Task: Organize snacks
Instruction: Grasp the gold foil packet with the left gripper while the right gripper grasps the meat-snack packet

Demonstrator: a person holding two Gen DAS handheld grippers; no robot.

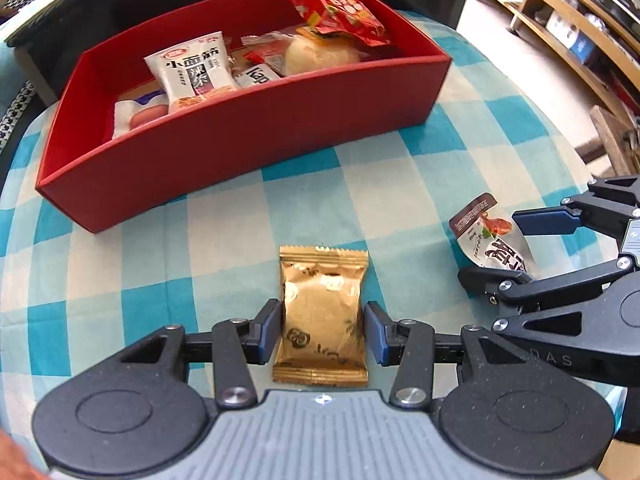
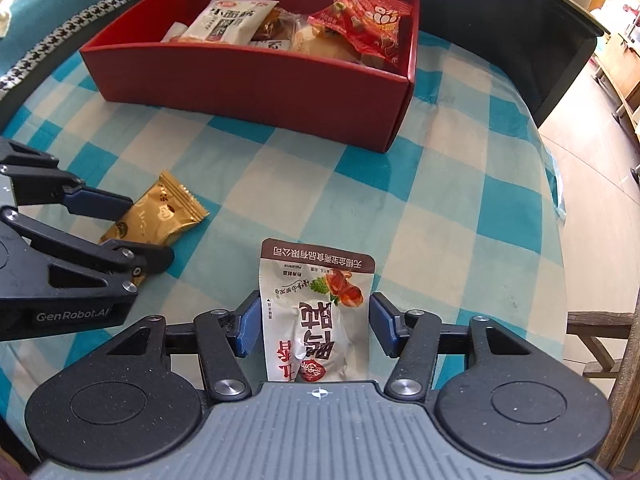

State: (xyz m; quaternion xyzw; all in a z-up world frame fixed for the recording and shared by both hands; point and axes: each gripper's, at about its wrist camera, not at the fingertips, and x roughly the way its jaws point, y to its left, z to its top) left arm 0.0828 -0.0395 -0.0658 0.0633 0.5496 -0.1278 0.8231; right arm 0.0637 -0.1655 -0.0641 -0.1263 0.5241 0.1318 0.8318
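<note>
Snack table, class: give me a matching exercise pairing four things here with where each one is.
Things:
1. gold packet
2. white pouch
3. red crinkly packet
4. red box

Places:
A. inside the box
B. between the left tongs
C. on the checked cloth, behind both loose snacks
D. between the right tongs

Pairs: 1-B, 2-D, 3-A, 4-C

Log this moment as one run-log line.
left gripper: open around gold packet | right gripper: open around white pouch | both on cloth | red box: part-filled
</note>
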